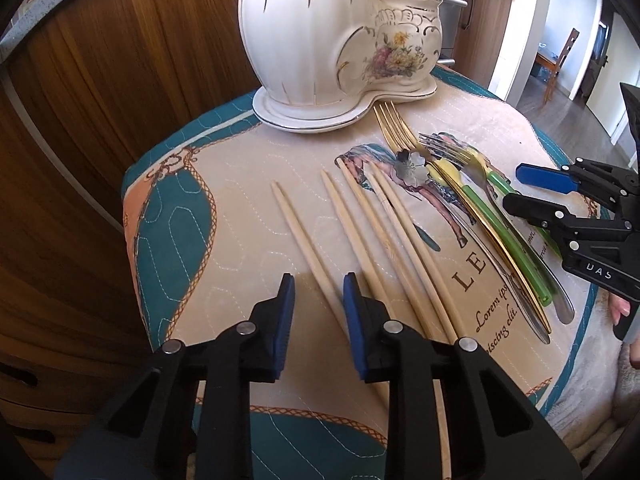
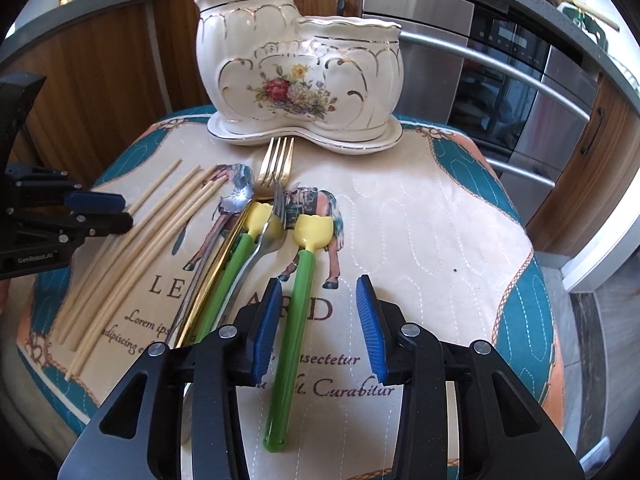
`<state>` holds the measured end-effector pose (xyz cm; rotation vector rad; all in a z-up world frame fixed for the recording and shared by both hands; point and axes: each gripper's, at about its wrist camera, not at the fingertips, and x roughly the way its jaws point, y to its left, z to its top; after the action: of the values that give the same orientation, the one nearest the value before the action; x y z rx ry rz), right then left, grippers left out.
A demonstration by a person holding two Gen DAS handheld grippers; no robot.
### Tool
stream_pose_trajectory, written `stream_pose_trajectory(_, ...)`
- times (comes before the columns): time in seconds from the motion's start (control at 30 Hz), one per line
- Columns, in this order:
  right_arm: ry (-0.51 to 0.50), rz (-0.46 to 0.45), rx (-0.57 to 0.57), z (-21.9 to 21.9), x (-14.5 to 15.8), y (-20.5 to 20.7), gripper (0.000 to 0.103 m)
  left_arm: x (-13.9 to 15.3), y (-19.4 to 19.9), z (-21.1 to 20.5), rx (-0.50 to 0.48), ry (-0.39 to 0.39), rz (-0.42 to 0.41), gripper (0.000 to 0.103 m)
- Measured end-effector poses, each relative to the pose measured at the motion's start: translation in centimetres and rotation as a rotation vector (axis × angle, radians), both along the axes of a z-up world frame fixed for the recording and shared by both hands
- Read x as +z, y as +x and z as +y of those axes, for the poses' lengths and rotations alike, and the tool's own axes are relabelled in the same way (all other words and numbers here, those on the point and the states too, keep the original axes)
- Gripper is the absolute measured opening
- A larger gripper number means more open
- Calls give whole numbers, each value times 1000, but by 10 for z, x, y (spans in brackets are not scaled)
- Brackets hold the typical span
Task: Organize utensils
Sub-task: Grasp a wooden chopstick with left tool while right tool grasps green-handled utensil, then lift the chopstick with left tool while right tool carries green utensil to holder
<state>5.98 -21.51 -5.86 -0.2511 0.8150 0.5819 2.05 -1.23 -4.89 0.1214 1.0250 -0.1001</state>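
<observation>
The left claw (image 1: 319,280) stands half open over one pale wooden chopstick (image 1: 308,256), which passes between its blue pads; the pads do not yet press on it. The right claw (image 2: 319,284) is wider and straddles the green-handled fork (image 2: 294,308), also without touching. Both utensils lie flat on the quilted cloth (image 2: 420,232) of the desk, in front of the white ceramic holder (image 2: 300,76). The other chopsticks (image 1: 400,248) lie just beside the first, on the side toward the forks.

We judge the chopstick light, stiff and smooth, so it may roll or slip; we take it near the thick end. The fork's plastic handle looks slick too; the middle of the handle seems best. The holder is fragile, so we must lower things gently.
</observation>
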Motion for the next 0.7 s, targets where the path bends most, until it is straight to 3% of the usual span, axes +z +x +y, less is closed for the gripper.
stream_pose_trajectory(0.23,40,22,11,-4,-2,3,32,1,-2,-1,-11,-14,38,22)
stream_pose_trajectory(0.3,46,20,11,-4,-3,3,24,1,-1,0,-10,-10,36,14)
stream_pose_trajectory(0.37,59,26,17,-3,-3,3,14,0,0,1,-10,-12,30,11)
stream_pose_trajectory(0.7,120,8,-29,-15,5,0,10,3,-10,11,-20,-61,-44,6)
